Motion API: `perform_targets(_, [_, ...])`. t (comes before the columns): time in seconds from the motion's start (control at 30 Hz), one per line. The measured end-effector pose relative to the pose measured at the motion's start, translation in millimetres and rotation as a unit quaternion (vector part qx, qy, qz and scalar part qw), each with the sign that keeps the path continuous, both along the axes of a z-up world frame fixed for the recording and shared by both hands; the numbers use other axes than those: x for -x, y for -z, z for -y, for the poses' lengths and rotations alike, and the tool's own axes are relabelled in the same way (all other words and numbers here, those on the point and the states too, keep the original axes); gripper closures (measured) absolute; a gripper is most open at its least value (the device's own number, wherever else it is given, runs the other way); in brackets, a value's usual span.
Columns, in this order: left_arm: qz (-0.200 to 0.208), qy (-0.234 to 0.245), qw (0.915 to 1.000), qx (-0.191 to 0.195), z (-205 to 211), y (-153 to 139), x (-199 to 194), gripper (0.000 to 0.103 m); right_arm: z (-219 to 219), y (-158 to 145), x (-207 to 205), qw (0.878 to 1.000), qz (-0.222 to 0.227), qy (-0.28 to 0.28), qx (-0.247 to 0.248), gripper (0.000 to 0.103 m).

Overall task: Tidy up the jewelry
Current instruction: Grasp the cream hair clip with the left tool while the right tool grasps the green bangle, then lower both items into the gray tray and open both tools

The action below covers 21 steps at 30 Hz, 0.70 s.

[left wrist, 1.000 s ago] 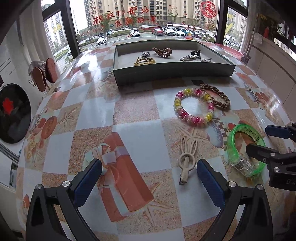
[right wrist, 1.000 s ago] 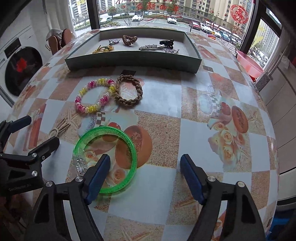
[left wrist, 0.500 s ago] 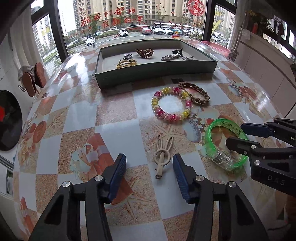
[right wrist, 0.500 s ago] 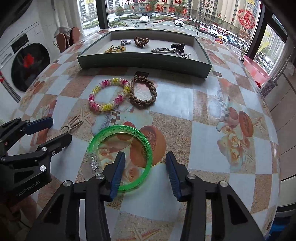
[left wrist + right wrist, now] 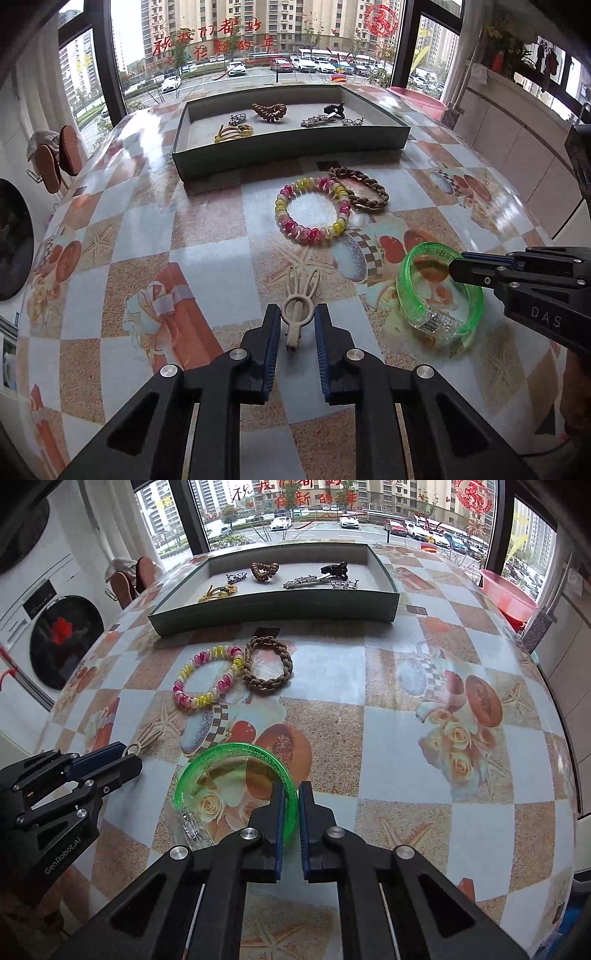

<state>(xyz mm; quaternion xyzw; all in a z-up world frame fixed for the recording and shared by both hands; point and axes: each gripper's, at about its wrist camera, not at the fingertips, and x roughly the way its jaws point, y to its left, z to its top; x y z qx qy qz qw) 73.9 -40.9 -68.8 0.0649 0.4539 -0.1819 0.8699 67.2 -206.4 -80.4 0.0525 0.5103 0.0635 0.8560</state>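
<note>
Since the earlier frame both grippers' jaws have narrowed: near the tray [image 5: 291, 157], the left gripper [image 5: 294, 332] is closing around the beige hair clip [image 5: 298, 306], not yet pinched, while the green bangle [image 5: 236, 797] is pinched at its rim by the right gripper [image 5: 291, 825], ready for lifting

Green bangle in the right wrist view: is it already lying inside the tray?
No, the green bangle sits on the table, its rim pinched in the right claw, well short of the tray.

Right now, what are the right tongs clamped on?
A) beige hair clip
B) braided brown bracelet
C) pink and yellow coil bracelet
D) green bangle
D: in the right wrist view the right tongs pinch the rim of the green bangle, one pad inside the ring and one outside.
</note>
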Motion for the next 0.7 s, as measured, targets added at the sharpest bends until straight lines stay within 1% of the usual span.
perform_targets(0.23, [0.027,0.001,0.9996,0.013,0,-24,5,0.071,20,-11,4,0.999,0.006,0.017,-0.035,0.095])
perform_targets(0.4, [0.048,-0.005,0.9983,0.034,-1,-43,6,0.071,33,-21,3,0.998,0.010,0.031,-0.057,0.095])
perform_targets(0.7, [0.074,-0.012,0.9956,0.057,-7,-71,-7,0.071,51,-48,-10,0.995,0.022,0.045,-0.087,0.095])
